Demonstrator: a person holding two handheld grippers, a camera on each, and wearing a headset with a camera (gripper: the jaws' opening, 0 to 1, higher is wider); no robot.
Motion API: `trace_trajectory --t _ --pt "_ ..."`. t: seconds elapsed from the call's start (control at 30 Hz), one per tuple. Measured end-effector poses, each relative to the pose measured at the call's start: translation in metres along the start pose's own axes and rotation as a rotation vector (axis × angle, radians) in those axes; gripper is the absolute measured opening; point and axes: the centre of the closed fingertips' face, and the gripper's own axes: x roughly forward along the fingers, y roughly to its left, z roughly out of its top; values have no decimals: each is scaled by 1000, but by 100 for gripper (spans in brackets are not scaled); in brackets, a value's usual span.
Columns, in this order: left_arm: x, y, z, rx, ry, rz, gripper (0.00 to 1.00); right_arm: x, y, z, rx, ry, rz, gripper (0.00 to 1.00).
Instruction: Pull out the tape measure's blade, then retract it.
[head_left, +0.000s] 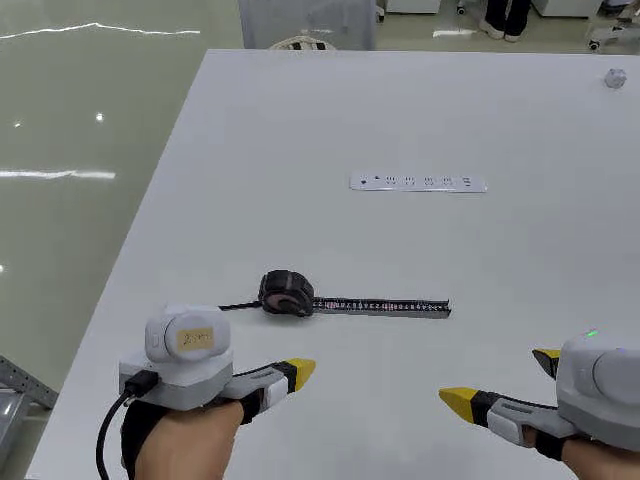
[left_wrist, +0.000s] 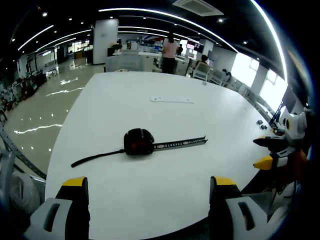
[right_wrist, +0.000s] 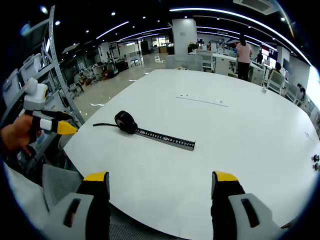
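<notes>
My left hand-held gripper (left_wrist: 148, 182) and right hand-held gripper (right_wrist: 161, 176) are both jaws-apart and empty; tape measure (head_left: 287, 293) lies mid-counter (head_left: 450, 120), blade (head_left: 385, 306) partly out, so I'd steady it with left and pinch the blade tip square with right.

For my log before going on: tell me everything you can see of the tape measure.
The tape measure is round and dark with a reddish centre, seemingly plastic. It lies on the white table. Its blade, dark with pale marks, is pulled out and lies flat. A black strap trails the opposite way. Only the table touches it.
</notes>
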Motion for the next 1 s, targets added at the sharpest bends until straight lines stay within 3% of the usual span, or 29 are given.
trace_trajectory --t 0.67,1.0 --pt "37 -7 -1 -13 27 15 98 40 -18 -2 -46 51 58 84" --pt "60 -5 2 -37 29 40 95 61 -25 -4 -86 90 91 82"
